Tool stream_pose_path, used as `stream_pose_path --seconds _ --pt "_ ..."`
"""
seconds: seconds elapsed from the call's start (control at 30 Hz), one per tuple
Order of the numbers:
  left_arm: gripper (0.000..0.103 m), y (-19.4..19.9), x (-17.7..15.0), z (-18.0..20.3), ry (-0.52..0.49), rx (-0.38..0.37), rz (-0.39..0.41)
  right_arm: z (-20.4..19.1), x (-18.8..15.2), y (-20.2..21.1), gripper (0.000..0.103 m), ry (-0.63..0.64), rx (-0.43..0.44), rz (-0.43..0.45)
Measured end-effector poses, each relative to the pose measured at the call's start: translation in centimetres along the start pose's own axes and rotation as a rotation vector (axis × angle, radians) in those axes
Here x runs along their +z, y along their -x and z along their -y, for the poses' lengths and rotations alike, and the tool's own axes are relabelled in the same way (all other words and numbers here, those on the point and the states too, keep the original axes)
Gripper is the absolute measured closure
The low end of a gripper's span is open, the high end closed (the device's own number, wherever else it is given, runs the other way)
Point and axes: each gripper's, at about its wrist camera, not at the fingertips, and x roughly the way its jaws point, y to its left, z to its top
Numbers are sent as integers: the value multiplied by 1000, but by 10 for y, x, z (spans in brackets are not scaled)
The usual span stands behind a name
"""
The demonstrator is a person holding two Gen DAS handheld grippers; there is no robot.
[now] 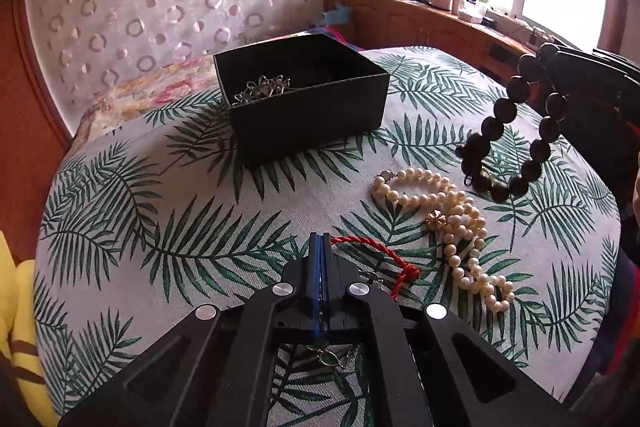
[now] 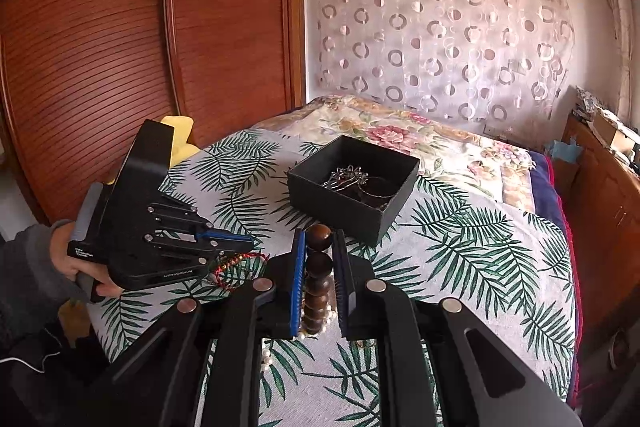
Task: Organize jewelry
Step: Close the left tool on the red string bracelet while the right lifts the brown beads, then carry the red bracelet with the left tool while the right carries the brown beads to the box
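A black open box (image 1: 304, 103) with silver jewelry (image 1: 262, 89) inside stands on the leaf-print cloth; it also shows in the right wrist view (image 2: 352, 187). My left gripper (image 1: 320, 247) is shut on a red cord bracelet (image 1: 380, 255) low over the cloth. My right gripper (image 2: 319, 247) is shut on a dark wooden bead bracelet (image 2: 319, 267), which hangs lifted at the right in the left wrist view (image 1: 516, 131). A pearl necklace (image 1: 452, 219) with a gold flower clasp lies on the cloth between them.
The leaf-print cloth (image 1: 160, 219) covers a bed with a floral quilt (image 2: 400, 131) behind. A wooden wardrobe (image 2: 120, 47) stands at the left. A wooden ledge (image 1: 420, 19) with clutter runs under the window. A yellow item (image 1: 20, 307) lies at the bed's left edge.
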Motion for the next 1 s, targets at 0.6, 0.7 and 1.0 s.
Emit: stream_pose_path --seconds 0.6,0.7,1.0 --pt "101 0 6 -3 -3 -9 17 3 2 2 88 2 -4 2" --pt "101 15 12 -3 14 -12 67 4 5 3 88 2 -6 10" --pt "101 42 36 -4 43 -16 164 12 21 -2 88 10 -21 28"
